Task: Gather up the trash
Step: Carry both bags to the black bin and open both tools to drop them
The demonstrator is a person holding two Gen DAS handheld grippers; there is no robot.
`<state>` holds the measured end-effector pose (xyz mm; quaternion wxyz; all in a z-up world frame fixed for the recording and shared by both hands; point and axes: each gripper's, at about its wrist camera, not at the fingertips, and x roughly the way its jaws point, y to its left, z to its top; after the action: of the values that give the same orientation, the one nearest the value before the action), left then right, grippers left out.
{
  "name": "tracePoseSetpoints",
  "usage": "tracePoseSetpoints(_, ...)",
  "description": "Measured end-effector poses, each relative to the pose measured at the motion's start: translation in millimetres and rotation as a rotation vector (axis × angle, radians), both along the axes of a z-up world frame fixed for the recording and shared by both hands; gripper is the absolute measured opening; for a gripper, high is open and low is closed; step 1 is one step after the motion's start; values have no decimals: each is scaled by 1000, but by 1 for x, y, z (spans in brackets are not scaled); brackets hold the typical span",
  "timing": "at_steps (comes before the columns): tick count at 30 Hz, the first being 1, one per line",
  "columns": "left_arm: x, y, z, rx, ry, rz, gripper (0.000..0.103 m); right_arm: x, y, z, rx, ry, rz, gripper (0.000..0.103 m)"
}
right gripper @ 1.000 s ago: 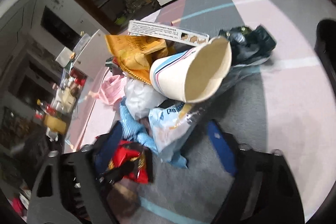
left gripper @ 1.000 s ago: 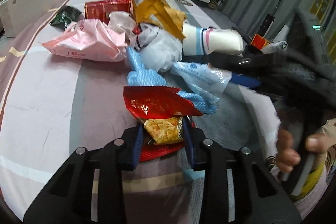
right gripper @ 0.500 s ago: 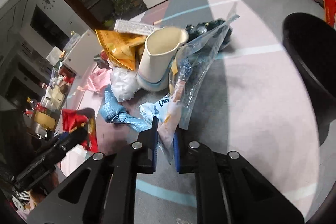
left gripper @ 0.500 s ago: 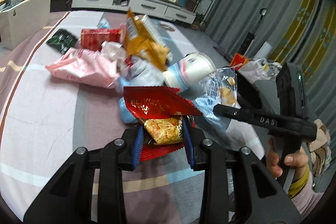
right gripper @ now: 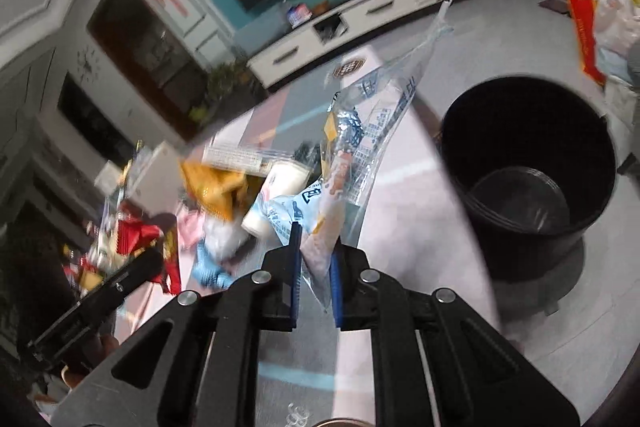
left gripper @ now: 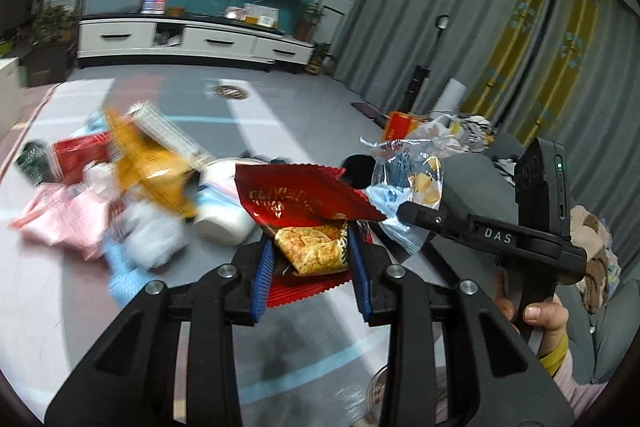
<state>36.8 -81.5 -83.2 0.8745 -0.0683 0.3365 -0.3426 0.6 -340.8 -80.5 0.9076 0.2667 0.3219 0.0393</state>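
Presently, notes:
Progress: I judge the task early; the black bin (right gripper: 528, 163) looks empty, nothing dropped in yet.
Left tongs (left gripper: 312, 259): pinching the red snack packet (left gripper: 304, 203), which sticks out ahead of the jaws.
Right tongs (right gripper: 316, 267): pressed on the clear blue-printed bag (right gripper: 360, 147), which stands up from the jaws.
Bin: ahead and right of my right tongs, near.
Left to do: the litter pile (left gripper: 132, 195), ahead-left of my left tongs.
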Motion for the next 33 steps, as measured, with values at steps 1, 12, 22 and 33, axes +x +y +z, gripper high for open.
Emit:
tracePoseSetpoints(1,4,-11,4,-2,-3,-15,35,0,-8,5,-8,-5,-26,13)
tracePoseSetpoints(12,51,-157,10,64,5,-150,35,14,-91,-20,-169,132,-300,13)
tracePoseSetpoints(22,100,-246,-47,155,141,-167,48,41,-121,-59,-176,239,-276,18)
tracePoseSetpoints(33,92,-220,-46,132,108,-146,83,24,-122,-55,-184,242,-340,56)
